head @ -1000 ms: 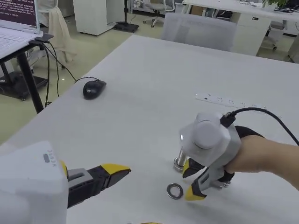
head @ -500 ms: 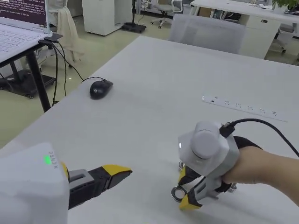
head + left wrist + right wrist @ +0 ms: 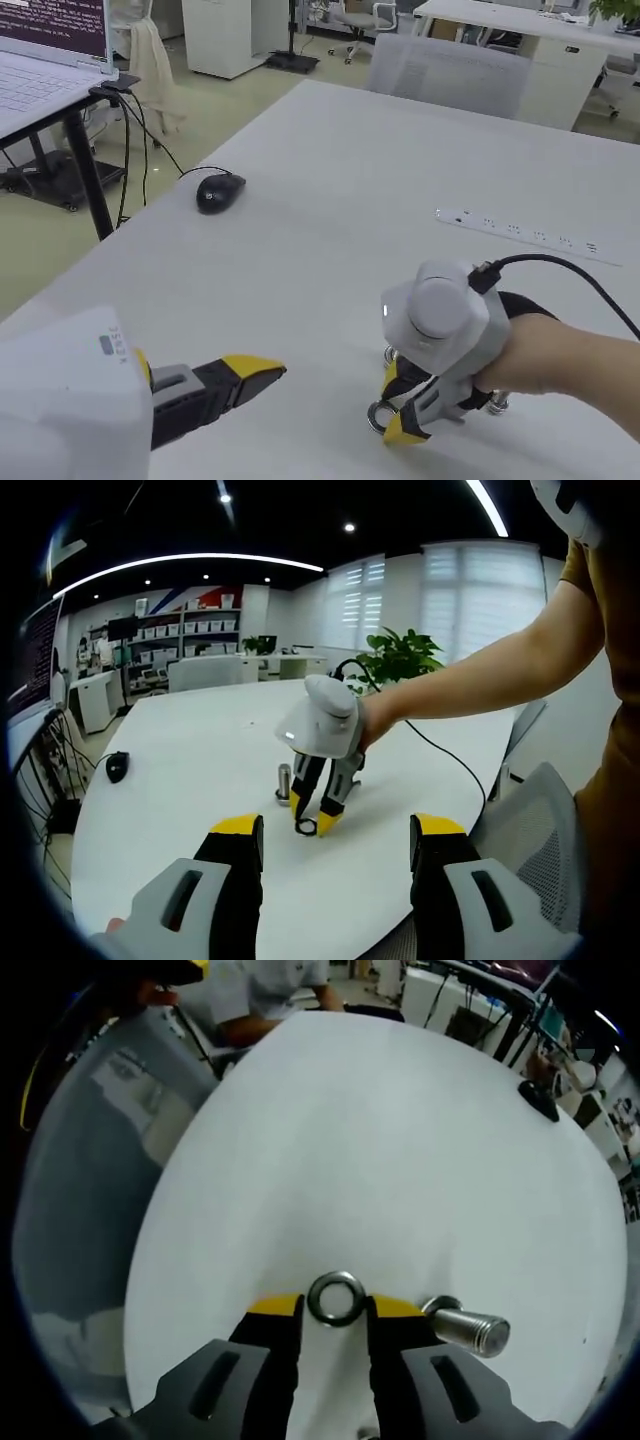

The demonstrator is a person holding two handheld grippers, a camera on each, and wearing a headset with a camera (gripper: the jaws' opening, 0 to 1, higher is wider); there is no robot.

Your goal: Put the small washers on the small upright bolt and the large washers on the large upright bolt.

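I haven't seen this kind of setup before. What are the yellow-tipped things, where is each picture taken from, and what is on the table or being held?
There is no robot here: a person holds a two-jaw tool in each hand. The head view comes from a headset camera looking down at the white table. Each round picture comes from a camera riding on one gripper, looking along its jaws.

The left gripper is open and holds nothing; its view looks across at the other hand. The right gripper is closed on a metal washer, down near the table top. Close beside it stands an upright bolt; it looks tipped over in the right gripper view because that camera is tilted.

Further off lie a computer mouse and a white power strip.
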